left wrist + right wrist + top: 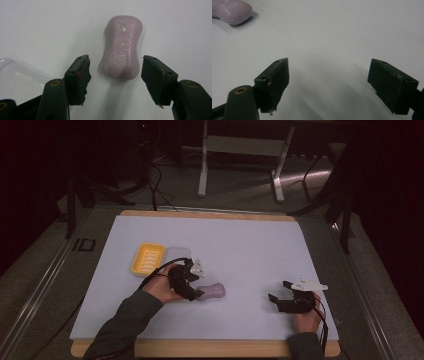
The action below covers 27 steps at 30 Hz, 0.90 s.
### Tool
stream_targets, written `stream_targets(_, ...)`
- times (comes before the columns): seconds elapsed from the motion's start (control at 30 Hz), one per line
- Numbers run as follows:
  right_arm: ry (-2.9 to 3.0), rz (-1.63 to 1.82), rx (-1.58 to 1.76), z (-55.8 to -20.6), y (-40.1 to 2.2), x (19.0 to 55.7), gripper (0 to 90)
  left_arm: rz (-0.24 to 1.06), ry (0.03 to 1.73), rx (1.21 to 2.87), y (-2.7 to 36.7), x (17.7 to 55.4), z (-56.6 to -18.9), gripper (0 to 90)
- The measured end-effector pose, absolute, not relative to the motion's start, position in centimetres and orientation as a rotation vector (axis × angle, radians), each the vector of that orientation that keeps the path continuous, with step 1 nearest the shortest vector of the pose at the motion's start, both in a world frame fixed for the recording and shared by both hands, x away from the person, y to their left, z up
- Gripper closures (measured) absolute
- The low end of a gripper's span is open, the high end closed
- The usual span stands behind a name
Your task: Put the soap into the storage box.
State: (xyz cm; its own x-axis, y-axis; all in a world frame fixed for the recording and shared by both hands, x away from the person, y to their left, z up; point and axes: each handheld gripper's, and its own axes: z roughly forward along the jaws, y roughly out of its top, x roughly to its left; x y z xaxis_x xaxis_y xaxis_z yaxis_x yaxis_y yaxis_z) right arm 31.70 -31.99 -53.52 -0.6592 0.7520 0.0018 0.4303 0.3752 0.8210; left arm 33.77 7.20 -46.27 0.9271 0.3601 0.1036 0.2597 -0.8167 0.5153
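A pale purple bar of soap (212, 291) lies flat on the white table cover, stamped letters facing up (122, 47). My left gripper (196, 289) is open just left of it; in the left gripper view (116, 72) the near end of the soap sits between the two jaws without touching them. My right gripper (279, 290) is open over bare cover at the right, nothing between its jaws (329, 85). The soap's end shows far off in the right gripper view (232, 11).
A yellow ribbed soap dish (147, 258) sits left of centre, with a clear plastic lid (176, 254) beside it, whose corner also shows in the left gripper view (17, 80). The table's wooden front edge (210, 348) runs near the forearms.
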Motion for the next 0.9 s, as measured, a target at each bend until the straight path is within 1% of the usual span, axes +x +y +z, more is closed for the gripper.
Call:
stream_targets(0.67, 2.269, 1.186, 1.031, -53.5, -32.0, 31.7, 17.1, 0.221, 0.419, 2.626, 5.0, 34.7, -47.2, 39.7)
stream_targets(0.9, 2.270, 1.185, 1.031, -53.5, -32.0, 31.7, 17.1, 0.173, 0.412, 2.668, 4.2, 35.1, -47.9, 38.3)
